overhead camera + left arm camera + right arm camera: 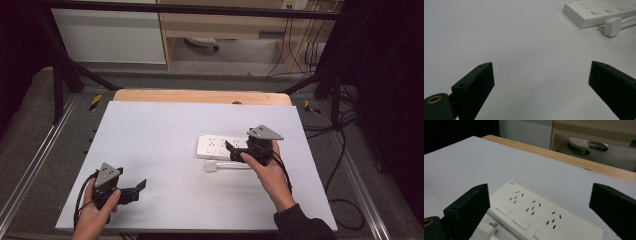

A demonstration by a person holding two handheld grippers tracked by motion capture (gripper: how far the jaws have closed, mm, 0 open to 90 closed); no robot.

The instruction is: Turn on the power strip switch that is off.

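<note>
A white power strip lies flat on the white table top, right of the middle. A white plug with its cable lies loose just in front of the strip. My right gripper hovers over the strip's right end, open, with nothing between its fingers; in the right gripper view the power strip and the plug lie below the right gripper. My left gripper stays low at the front left, open and empty. In the left gripper view the left gripper faces bare table, with the power strip and plug far off.
A wooden board edge shows behind the white top. A black metal frame surrounds the table. Cables trail on the floor at the right. A wheeled chair base stands behind the table.
</note>
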